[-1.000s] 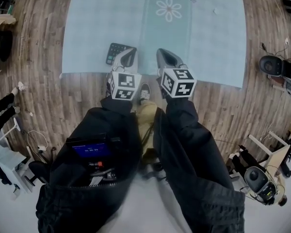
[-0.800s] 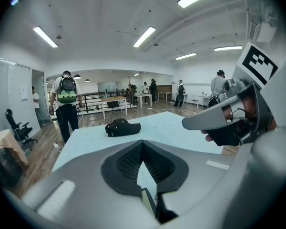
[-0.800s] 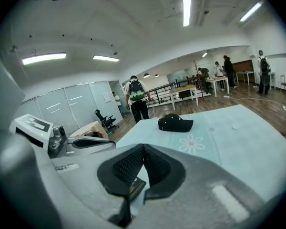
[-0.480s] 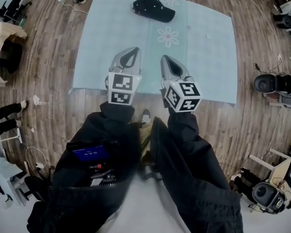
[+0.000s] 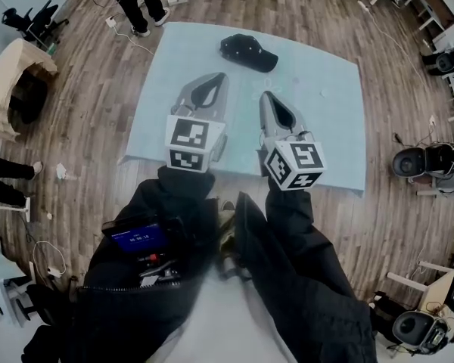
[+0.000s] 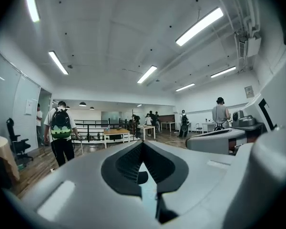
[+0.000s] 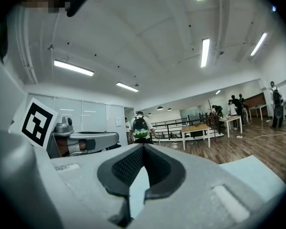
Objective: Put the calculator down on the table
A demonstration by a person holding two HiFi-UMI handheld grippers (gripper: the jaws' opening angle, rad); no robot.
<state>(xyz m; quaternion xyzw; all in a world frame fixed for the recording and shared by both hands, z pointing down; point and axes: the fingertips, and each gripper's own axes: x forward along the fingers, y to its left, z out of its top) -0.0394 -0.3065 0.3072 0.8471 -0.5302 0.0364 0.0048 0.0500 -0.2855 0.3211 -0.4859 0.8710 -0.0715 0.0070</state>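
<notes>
Both grippers are now riding higher and farther out over the table than a second ago. The calculator, which was then lying on the pale blue top by the left gripper's tip, is no longer showing in any view, and the left gripper is covering that patch of the table. Nearest the camera, a small device with a blue screen is hanging at the person's chest between two black sleeves that are reaching forward. Beyond them, the marker cubes are facing up at the camera. The left gripper is pointing out level with its jaws pressed together at the tips and nothing between them. The right gripper, just beside it and not touching it, is likewise keeping its jaws closed and empty. Past the tips, a black cap is lying near the far edge of the table, well apart from both grippers. Wooden floor is surrounding the table. Farther off, a person wearing a green and black backpack is walking across the room. Wooden work tables and a few standing people are showing at the back. Long ceiling lights are glowing overhead.
</notes>
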